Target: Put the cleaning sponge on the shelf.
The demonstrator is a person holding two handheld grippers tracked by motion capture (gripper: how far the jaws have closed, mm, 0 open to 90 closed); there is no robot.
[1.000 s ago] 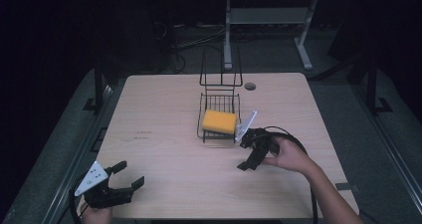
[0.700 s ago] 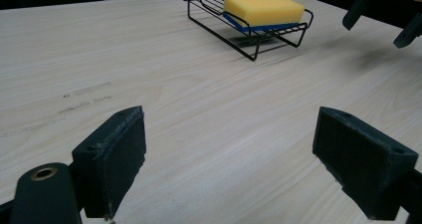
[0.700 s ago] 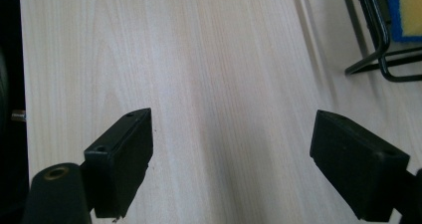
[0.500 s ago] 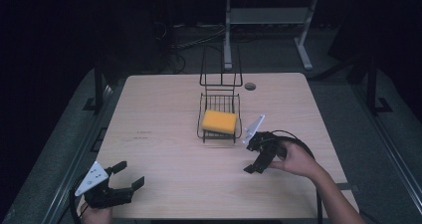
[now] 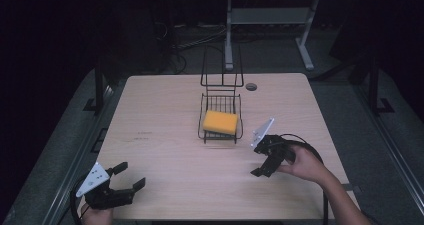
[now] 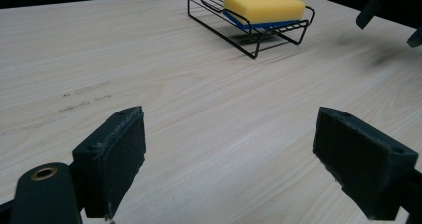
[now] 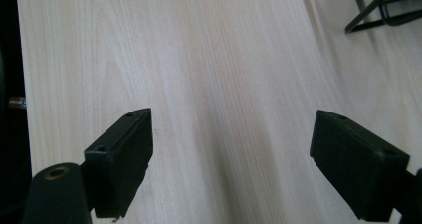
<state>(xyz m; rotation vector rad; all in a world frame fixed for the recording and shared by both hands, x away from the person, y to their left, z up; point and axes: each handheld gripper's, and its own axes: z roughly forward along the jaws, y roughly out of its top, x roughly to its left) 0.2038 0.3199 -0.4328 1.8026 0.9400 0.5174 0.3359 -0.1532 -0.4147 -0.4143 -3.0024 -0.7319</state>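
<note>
Fingers (image 6: 112, 159) of the left gripper (image 5: 122, 182) stand wide apart and empty, low in the lower left of the high view, above bare table (image 5: 165, 115). Fingers (image 7: 122, 157) of the right gripper (image 5: 267, 160) are likewise wide and empty, right of centre, pointing down at the wood, just beside the wire rack (image 5: 221, 119). A yellow sponge (image 5: 220, 122) lies flat in the rack's tray, probably placed there to drain; neither gripper touches it.
</note>
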